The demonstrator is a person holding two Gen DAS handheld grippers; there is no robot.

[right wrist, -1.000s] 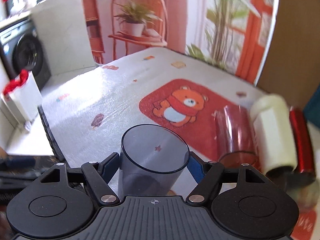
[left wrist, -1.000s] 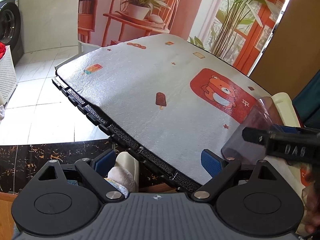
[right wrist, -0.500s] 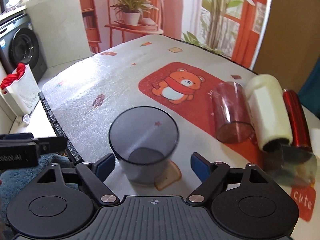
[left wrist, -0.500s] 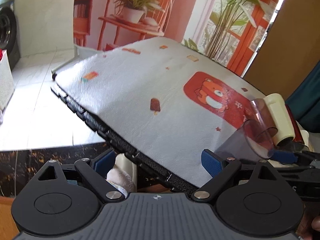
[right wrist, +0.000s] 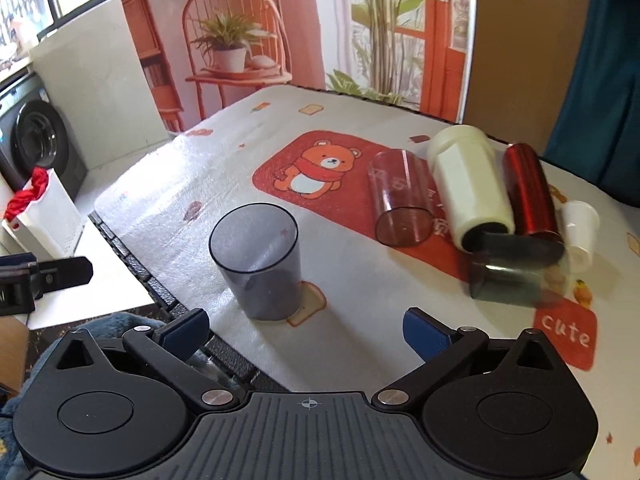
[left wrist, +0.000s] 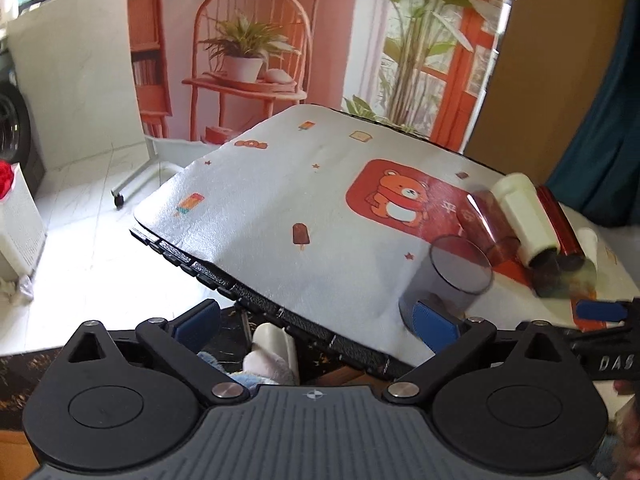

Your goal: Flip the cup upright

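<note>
A smoky grey clear cup (right wrist: pixel 258 264) stands upright, mouth up, on the patterned mat near the table's front edge; it also shows in the left wrist view (left wrist: pixel 452 276). My right gripper (right wrist: pixel 306 330) is open and empty, pulled back just short of the cup. My left gripper (left wrist: pixel 316 320) is open and empty, hanging off the table's front left edge. Other cups lie on their sides at the right: a clear red one (right wrist: pixel 400 200), a cream one (right wrist: pixel 468 184), a metallic red one (right wrist: pixel 528 196) and a dark grey one (right wrist: pixel 508 276).
A small white cup (right wrist: pixel 580 228) lies at the far right. The mat (right wrist: pixel 360 280) with a bear print covers the table. Its black front edge (left wrist: pixel 256 292) runs diagonally. A white basket (right wrist: pixel 48 216) and a washing machine stand on the floor at the left.
My right gripper set the grey cup upright on the mat, opened, and drew back from it. The left gripper rose and turned a little toward the table.
</note>
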